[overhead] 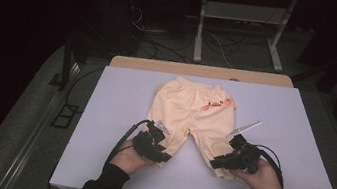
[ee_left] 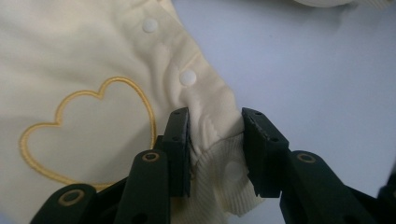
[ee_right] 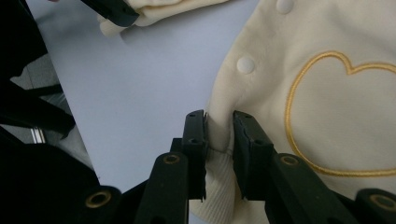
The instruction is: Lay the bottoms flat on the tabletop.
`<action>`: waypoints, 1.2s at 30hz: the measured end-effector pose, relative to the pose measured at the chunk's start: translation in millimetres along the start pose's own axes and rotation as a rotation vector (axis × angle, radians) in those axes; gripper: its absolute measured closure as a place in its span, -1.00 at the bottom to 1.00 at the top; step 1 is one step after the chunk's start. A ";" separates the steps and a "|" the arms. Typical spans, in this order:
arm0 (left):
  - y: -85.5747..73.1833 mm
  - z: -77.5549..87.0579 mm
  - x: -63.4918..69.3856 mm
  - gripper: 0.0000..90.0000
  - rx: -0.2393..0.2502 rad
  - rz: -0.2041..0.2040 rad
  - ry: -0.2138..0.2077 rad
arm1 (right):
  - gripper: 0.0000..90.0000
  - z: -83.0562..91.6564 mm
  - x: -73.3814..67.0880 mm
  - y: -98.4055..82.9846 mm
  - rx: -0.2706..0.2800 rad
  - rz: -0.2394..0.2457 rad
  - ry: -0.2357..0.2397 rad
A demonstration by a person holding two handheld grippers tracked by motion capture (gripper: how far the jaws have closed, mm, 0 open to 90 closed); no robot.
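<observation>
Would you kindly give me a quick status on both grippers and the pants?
Left gripper around one leg cuff, not yet pinched. Right gripper shut on the other cuff. Yellow pants flat on the table. Nothing in the way.

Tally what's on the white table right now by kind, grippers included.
Pale yellow baby trousers: 1
Grippers, left gripper and right gripper, one at each leg cuff: 2
Total: 3

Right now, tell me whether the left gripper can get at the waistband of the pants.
Probably not without letting go: the left gripper sits at a leg cuff, with the cuff between its jaws, and the waistband lies across the pants. Nothing blocks the way.
</observation>
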State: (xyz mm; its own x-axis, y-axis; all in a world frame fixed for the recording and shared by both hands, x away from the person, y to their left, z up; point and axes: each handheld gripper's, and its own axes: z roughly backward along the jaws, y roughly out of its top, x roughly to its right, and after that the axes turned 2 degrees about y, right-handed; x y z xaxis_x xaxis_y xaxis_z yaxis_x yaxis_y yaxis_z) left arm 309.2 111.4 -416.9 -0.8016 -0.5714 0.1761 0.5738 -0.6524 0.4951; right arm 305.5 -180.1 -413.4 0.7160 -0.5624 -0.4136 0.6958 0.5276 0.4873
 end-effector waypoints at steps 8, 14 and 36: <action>0.5 -4.3 1.3 0.33 0.031 0.024 -0.098 | 0.53 -4.6 -3.0 -1.0 -0.068 0.016 0.031; -0.4 -3.7 -0.5 0.39 0.046 0.033 -0.128 | 0.50 -3.3 -4.1 -2.4 -0.082 0.020 0.085; -12.1 28.5 -11.1 -0.87 0.370 0.043 -0.087 | -1.00 54.3 7.5 -14.3 0.334 0.035 -0.089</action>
State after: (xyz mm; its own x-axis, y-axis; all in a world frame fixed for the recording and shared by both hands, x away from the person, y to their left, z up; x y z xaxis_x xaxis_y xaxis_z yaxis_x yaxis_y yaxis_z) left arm 306.3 139.8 -400.7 -0.7985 -0.5393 0.2674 0.5207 -0.3959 0.7564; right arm 297.9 -226.5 -381.7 0.7213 -0.6088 -0.3303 0.6033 0.3181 0.7313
